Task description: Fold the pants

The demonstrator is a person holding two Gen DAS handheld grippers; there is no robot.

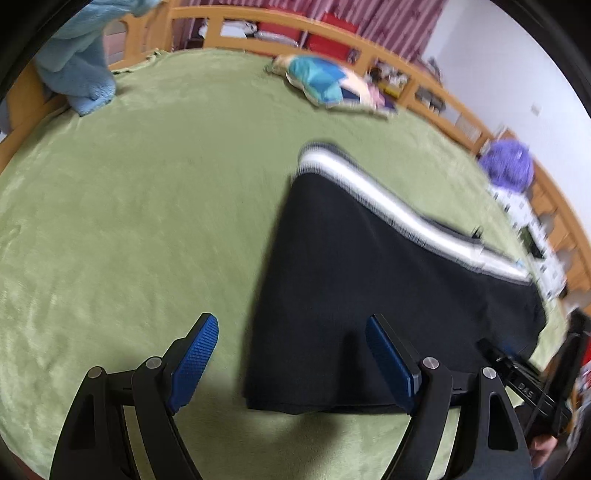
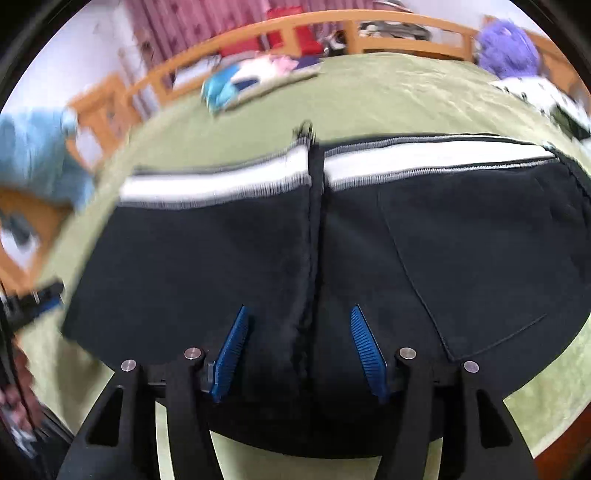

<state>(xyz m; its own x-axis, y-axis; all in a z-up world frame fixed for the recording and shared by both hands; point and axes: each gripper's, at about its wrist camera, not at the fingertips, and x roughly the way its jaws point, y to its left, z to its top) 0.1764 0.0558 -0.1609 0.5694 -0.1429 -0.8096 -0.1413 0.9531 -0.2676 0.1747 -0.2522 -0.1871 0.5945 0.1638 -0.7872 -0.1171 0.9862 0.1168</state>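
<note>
Black pants point(image 2: 258, 251) are lying flat on the green blanket point(image 1: 129, 221), white waistband at twelve o'clock; both the left gripper point(image 1: 291, 354) and right gripper point(image 2: 297, 347) are hovering spread apart, empty, ideally pinching hems evenly

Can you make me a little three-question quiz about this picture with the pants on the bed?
1. True or false: the black pants lie on a green blanket.
2. What colour is the band along the pants' top edge?
3. Which is nearest the purple fluffy thing: A) the wooden rail, B) the blue towel?

Key: 1 true; 2 white; 3 A.
</note>
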